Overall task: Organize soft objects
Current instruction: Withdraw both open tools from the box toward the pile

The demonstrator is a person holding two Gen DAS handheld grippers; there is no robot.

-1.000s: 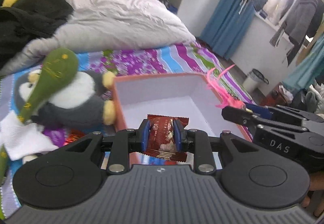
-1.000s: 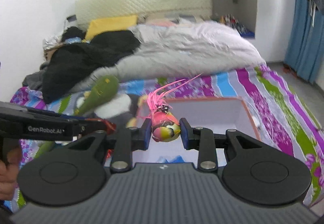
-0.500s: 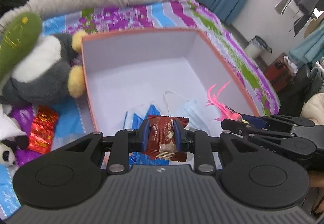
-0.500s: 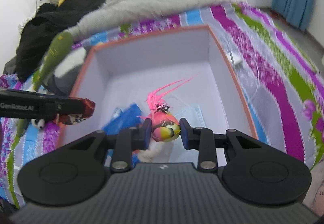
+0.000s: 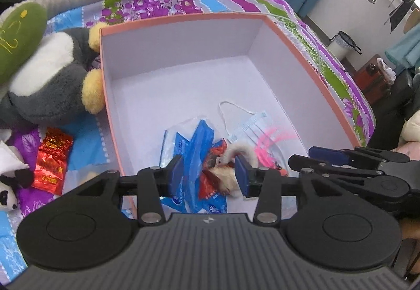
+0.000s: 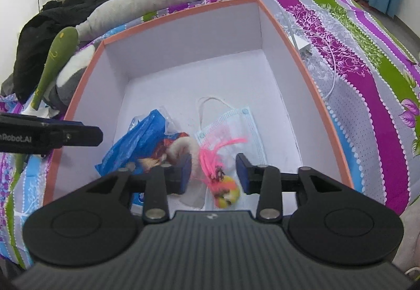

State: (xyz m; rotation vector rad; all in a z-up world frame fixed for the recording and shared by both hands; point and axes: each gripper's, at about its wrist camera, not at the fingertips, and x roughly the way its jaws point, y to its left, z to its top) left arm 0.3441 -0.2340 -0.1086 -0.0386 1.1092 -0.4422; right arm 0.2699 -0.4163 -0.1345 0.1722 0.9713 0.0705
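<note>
Both grippers have dropped into the box and let go. The left gripper is opening – its red snack packet now lies loose by the blue bag. The right gripper is opening too, and the pink feather toy sits free between its jaws. Next I think both lift out and go for the penguin plush on the striped bedsheet – a messy bedroom.

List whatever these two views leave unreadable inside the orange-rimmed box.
- Red foil snack packet: left view, partly hidden by left tool.
- Pink-feathered toy: right view, motion-blurred between the right tool's opening jaws.
- Blue plastic packets: print too small.
</note>
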